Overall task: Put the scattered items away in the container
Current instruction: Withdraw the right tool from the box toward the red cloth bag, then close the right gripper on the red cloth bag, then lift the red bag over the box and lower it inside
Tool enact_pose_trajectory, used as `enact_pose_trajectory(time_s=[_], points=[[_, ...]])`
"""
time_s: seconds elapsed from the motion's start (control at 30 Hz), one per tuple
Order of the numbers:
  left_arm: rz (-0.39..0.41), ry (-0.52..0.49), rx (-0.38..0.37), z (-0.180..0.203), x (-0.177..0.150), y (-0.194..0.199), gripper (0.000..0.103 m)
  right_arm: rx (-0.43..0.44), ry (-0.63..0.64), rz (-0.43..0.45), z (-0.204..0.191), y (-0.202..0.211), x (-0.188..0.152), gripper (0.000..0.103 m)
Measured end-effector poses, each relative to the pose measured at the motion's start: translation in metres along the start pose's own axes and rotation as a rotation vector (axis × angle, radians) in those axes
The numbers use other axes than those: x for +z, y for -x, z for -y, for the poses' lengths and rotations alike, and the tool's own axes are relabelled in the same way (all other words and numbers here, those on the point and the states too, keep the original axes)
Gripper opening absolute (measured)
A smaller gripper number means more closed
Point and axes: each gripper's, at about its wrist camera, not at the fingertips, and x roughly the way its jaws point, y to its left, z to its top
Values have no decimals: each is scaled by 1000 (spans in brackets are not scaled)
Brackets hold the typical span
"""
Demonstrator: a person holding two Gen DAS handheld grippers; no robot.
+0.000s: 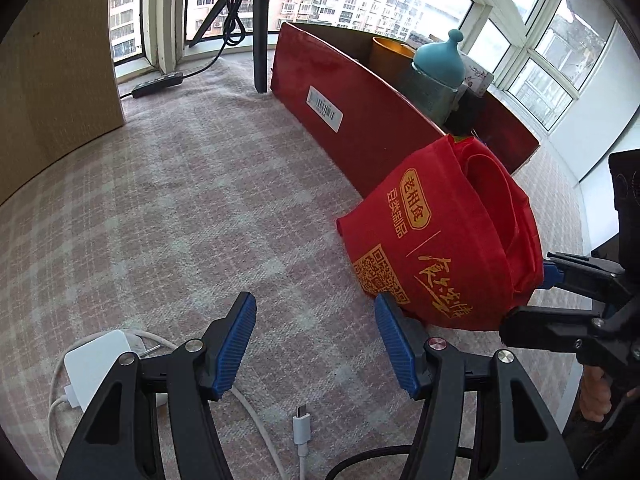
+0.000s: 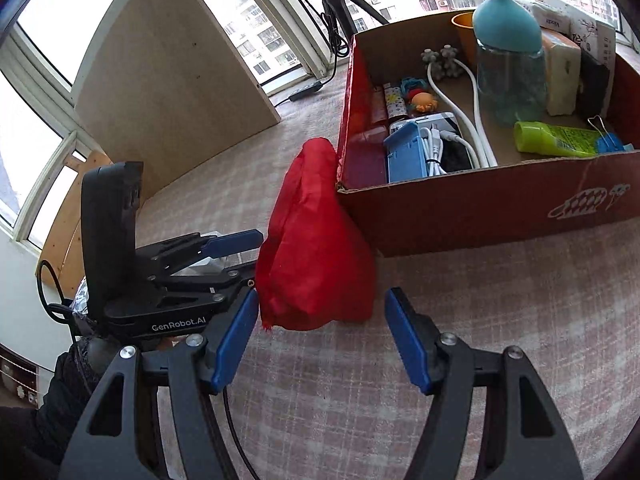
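Container first: your red cardboard box point(image 2: 480, 208) sits on the bench point(image 1: 180, 200), which is covered in a pink-and-white plaid cloth. Inside it stand a teal-capped bottle point(image 2: 508, 52), an orange cup point(image 2: 464, 32), a blue case point(image 2: 406, 152), a white cable point(image 2: 472, 112) and a green tube point(image 2: 556, 138).

Leaning against the box's near corner is the red fabric bag point(image 1: 440, 240), printed with gold characters and a QR code, resting on the bench just outside the box.

Your left hand-held gripper point(image 1: 316, 344) hovers low over the cloth with its blue-padded jaws spread wide, the right pad just beside the bag's lower edge, gripping nothing. Your right hand-held gripper point(image 2: 320, 340) also has its jaws spread, the bag just ahead of them and the left pad close to its hem.

Beneath the left one lie a white charger point(image 1: 96, 364) and its USB-C lead point(image 1: 302, 420).

Behind, a tripod point(image 1: 260, 28) and a wooden board point(image 2: 168, 80) stand before curved windows facing apartment blocks.
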Motion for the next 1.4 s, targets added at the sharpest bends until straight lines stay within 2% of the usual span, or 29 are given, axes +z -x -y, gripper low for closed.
enact_pose_trajectory(time_s=[0.13, 0.27, 0.33, 0.43, 0.57, 0.7, 0.83, 0.9, 0.97, 1.07, 1.13, 1.23, 1.4], points=[[-3, -20, -18, 2, 2, -4, 57, -39, 18, 3, -6, -8, 0, 64], [1, -24, -27, 1, 4, -4, 57, -12, -27, -25, 7, -13, 3, 64], [9, -24, -29, 0, 5, -2, 57, 13, -48, -36, 12, -15, 7, 44], [31, -12, -32, -2, 5, 7, 57, 7, -49, -45, 14, -13, 12, 34], [60, 12, -27, -6, 3, 22, 57, 46, -68, -61, 16, -5, 18, 30], [104, 36, -9, -13, 0, 47, 57, 120, -78, -59, 11, 14, 30, 28], [149, 65, 14, -25, -3, 73, 57, 134, -65, 13, 7, 48, 57, 27], [169, 78, 26, -32, -5, 85, 57, 91, -51, 80, 9, 66, 78, 27], [185, 90, 36, -37, -6, 95, 57, -20, -13, 157, 12, 79, 101, 27], [203, 101, 44, -41, -7, 103, 57, -132, 8, 203, 26, 78, 132, 27], [215, 109, 50, -45, -7, 108, 57, -206, 0, 198, 41, 64, 149, 27], [225, 118, 54, -47, -7, 112, 57, -232, -47, 150, 63, 40, 165, 27], [221, 131, 55, -49, -10, 111, 57, -284, -33, 102, 74, 11, 167, 27]])
